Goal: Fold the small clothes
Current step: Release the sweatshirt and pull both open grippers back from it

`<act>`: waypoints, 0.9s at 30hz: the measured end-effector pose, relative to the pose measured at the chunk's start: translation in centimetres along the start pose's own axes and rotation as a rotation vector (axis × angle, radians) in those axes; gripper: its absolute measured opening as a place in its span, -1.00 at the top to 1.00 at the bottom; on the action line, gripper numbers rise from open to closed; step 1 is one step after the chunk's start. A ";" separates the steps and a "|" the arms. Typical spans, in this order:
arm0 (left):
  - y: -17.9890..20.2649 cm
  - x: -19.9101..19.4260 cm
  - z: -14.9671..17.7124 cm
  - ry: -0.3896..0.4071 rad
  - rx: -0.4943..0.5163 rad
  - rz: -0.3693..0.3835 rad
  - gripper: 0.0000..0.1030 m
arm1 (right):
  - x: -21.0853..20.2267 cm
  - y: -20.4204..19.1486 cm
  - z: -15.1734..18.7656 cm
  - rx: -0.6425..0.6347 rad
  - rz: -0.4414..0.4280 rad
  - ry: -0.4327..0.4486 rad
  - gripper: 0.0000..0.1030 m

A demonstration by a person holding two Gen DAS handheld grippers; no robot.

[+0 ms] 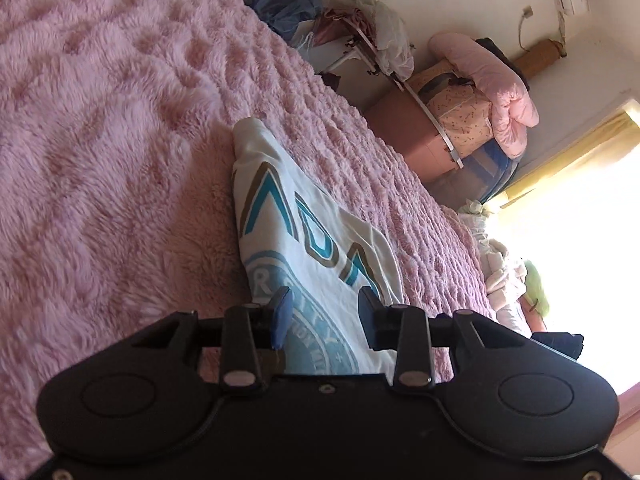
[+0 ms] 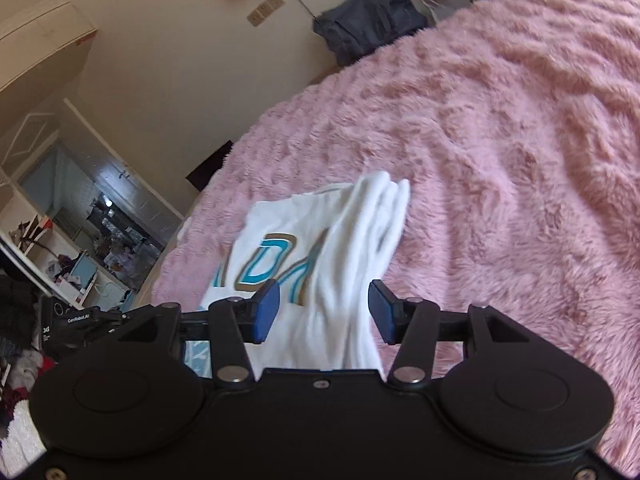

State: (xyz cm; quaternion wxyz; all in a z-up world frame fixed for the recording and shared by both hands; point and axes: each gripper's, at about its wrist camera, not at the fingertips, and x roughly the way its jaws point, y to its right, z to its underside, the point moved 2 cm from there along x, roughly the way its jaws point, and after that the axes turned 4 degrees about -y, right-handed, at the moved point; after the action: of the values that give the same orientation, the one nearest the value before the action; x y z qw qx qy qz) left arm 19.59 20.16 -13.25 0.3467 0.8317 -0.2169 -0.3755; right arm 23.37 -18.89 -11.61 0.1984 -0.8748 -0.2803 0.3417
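A white T-shirt (image 1: pixel 304 232) with a blue and tan print lies partly folded on the pink fluffy blanket (image 1: pixel 120 128). My left gripper (image 1: pixel 324 308) is open just above the shirt's printed near end, jaws apart with nothing between them. In the right wrist view the shirt (image 2: pixel 304 248) has a bunched white fold along its right side. My right gripper (image 2: pixel 324 308) is open over the shirt's near end, the cloth passing under and between the blue pads (image 2: pixel 267 312) without being pinched. The left gripper's body (image 2: pixel 72 324) shows at the left edge.
The blanket (image 2: pixel 500 140) covers the bed. A dark blue garment (image 2: pixel 368 20) lies at the far edge. Pink bedding on boxes (image 1: pixel 480 92) stands beside the bed, with a bright window (image 1: pixel 580 220). An open doorway and cluttered shelves (image 2: pixel 80 240) are at the left.
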 end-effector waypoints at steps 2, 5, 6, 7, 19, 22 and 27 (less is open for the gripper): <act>1.9 0.2 2.2 -0.019 0.044 -0.013 0.28 | -0.8 -2.9 1.0 -0.095 -0.032 0.010 0.00; 3.5 1.4 5.1 -0.076 0.074 -0.038 0.28 | -0.7 -5.4 3.1 -0.208 -0.065 -0.030 0.00; 3.8 2.1 6.0 -0.100 0.075 -0.062 0.28 | -0.4 -5.7 3.8 -0.229 -0.075 -0.058 0.02; 3.8 2.4 6.6 -0.119 0.078 -0.083 0.28 | 0.0 -5.7 4.4 -0.241 -0.068 -0.079 0.03; 3.3 3.6 8.2 -0.206 0.073 -0.190 0.24 | 0.5 -0.8 8.3 -0.209 0.082 -0.170 0.12; 6.2 2.2 7.1 -0.120 0.169 -0.211 0.23 | -0.4 -1.3 7.6 -0.203 0.068 -0.132 0.08; 9.1 2.0 4.5 0.041 0.265 -0.287 0.16 | -1.5 -3.9 5.0 -0.232 0.063 0.010 0.01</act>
State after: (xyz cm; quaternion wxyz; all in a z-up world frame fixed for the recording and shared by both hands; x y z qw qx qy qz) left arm 16.43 10.96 -9.58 0.1815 0.9000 -0.1365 -0.3722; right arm 17.55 -16.07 -12.26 0.0864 -0.9020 -0.2894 0.3085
